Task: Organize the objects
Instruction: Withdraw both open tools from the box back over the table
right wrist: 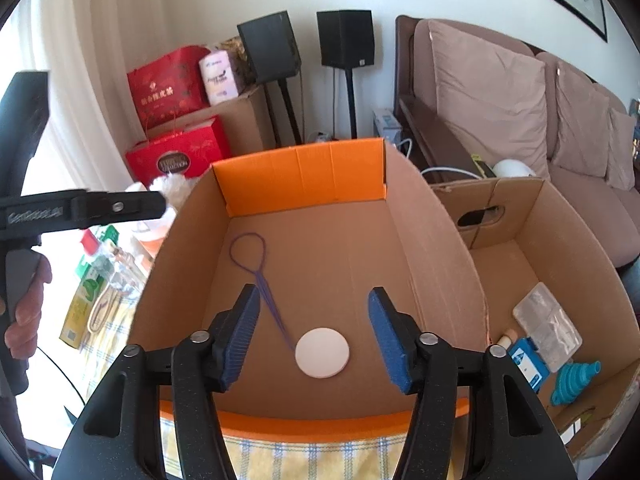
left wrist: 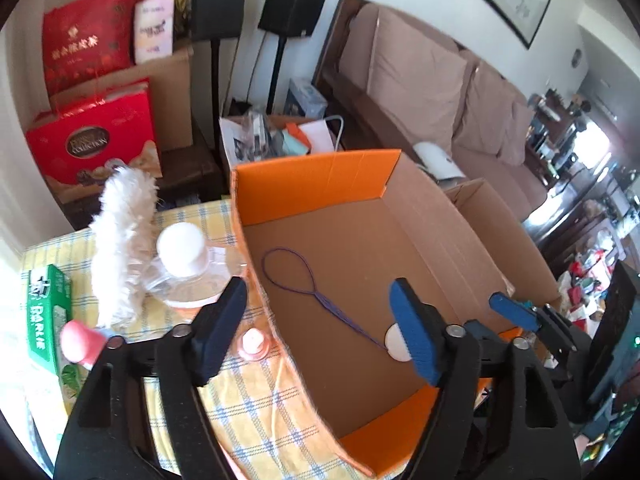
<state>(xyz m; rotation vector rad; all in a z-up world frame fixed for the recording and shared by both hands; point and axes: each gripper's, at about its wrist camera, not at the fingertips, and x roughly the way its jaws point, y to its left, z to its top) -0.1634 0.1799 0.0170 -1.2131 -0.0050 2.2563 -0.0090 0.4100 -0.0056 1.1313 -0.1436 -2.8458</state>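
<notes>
Both tools stand with their fingers spread apart and hold nothing. From the right wrist view, the right tool (right wrist: 312, 332) hangs over the near end of the orange-edged cardboard box (right wrist: 300, 176), and the white disc (right wrist: 322, 353) lies on the box floor directly between and just below its blue pads. A purple hair loop tool (right wrist: 256, 268) lies beside the disc, its thin tip touching or nearly touching the disc's left edge, its loop end pointing toward the far orange wall.

From the left wrist view, the left tool (left wrist: 320, 328) straddles the box's left wall: its left pad sits outside over the checked tabletop (left wrist: 248, 396), its right pad inside the box, partly covering the disc. Just beside the left pad a small pink-capped item (left wrist: 253, 343) stands on the cloth. Farther left are a pink-topped object (left wrist: 82, 340), a green carton (left wrist: 46, 312), a clear bottle with a white cap (left wrist: 182, 250) and a fluffy white duster (left wrist: 120, 248).

Right of the orange box, a second cardboard box (right wrist: 516, 216) holds a teal funnel (right wrist: 576, 382), a blue packet (right wrist: 528, 364) and a clear plastic pack (right wrist: 548, 326). Beyond stand red gift bags (right wrist: 168, 88), two black speakers (right wrist: 346, 38) and a brown sofa (right wrist: 520, 92).
</notes>
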